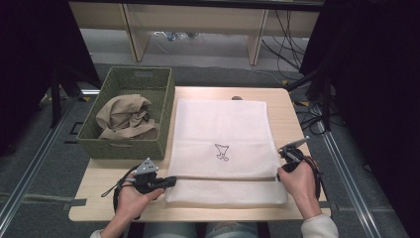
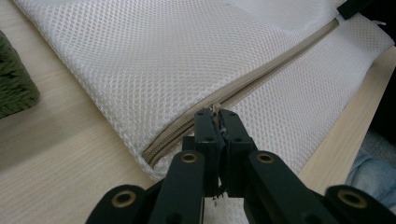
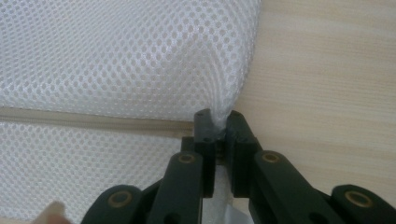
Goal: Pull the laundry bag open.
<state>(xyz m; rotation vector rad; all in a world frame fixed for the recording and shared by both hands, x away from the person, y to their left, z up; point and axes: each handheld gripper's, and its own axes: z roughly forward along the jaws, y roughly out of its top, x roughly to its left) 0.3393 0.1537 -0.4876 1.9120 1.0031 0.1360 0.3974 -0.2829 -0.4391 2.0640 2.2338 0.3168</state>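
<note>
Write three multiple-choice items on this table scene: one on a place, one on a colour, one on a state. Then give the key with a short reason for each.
1. Where does the green woven basket stand?
A. on top of the white mesh bag
B. to the left of the mesh bag
C. at the right edge of the table

2. What colour is the cloth lying in the basket?
A. tan
B. blue
C. black

3. How is the left gripper at the zipper?
A. wide open above it
C. lying flat on the bare table
B. shut on something small at the zipper line

Key: 1 B, the high view shows the basket beside the bag's left side. 2 A, the crumpled cloth is tan. 3 B, in the left gripper view the fingers are closed together on a small piece at the zipper.
</note>
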